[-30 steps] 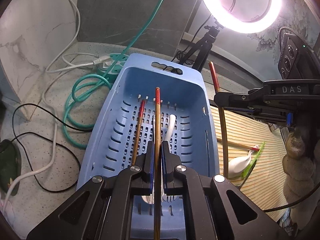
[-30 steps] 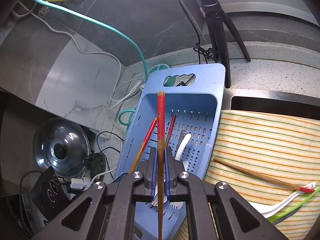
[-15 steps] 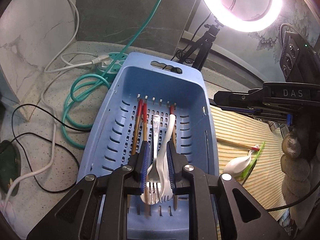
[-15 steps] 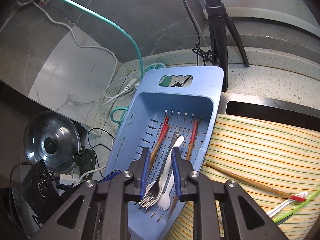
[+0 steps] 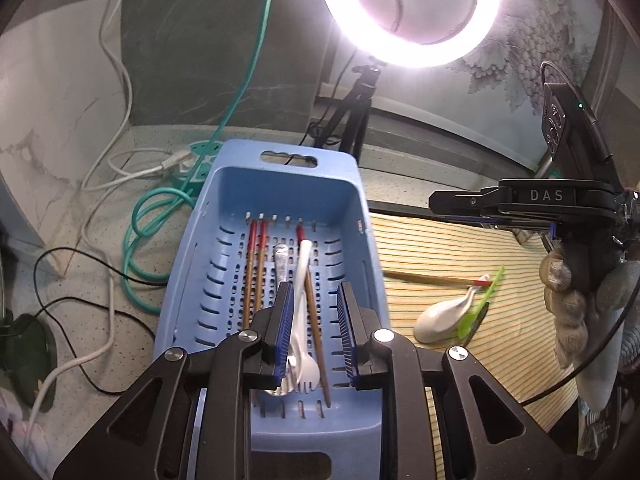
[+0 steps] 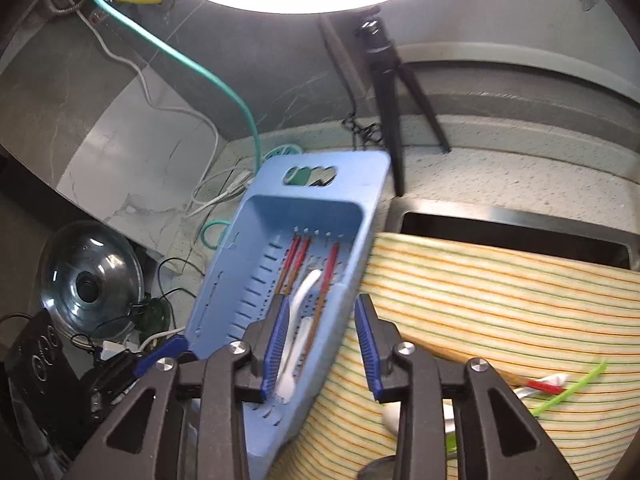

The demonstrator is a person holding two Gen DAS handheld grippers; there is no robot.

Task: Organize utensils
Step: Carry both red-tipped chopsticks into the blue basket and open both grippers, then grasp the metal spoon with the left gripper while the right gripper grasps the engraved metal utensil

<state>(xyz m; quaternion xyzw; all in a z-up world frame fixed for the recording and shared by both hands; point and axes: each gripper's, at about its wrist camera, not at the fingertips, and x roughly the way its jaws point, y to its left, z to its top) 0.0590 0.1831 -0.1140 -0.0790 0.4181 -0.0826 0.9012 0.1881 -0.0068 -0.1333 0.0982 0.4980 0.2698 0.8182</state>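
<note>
Utensils lie lengthwise in the perforated light-blue plastic basket (image 5: 200, 264) on the speckled counter: three red-tipped wooden chopsticks, two side by side (image 5: 256, 264) and one (image 5: 310, 300) apart to their right, a white plastic fork (image 5: 302, 308) and a metal fork (image 5: 280, 264) between them. Left gripper (image 5: 312, 320) hangs above the basket, its blue-padded jaws spread wide and holding nothing. Right gripper (image 6: 322, 340) hovers over the basket's right wall, jaws likewise spread and empty. On the green-and-orange striped cloth (image 5: 460, 248) beside the basket rest a fourth red-tipped chopstick (image 5: 436, 279), a white ceramic spoon (image 5: 444, 314) and a lime-green utensil (image 5: 482, 300), touching one another.
</note>
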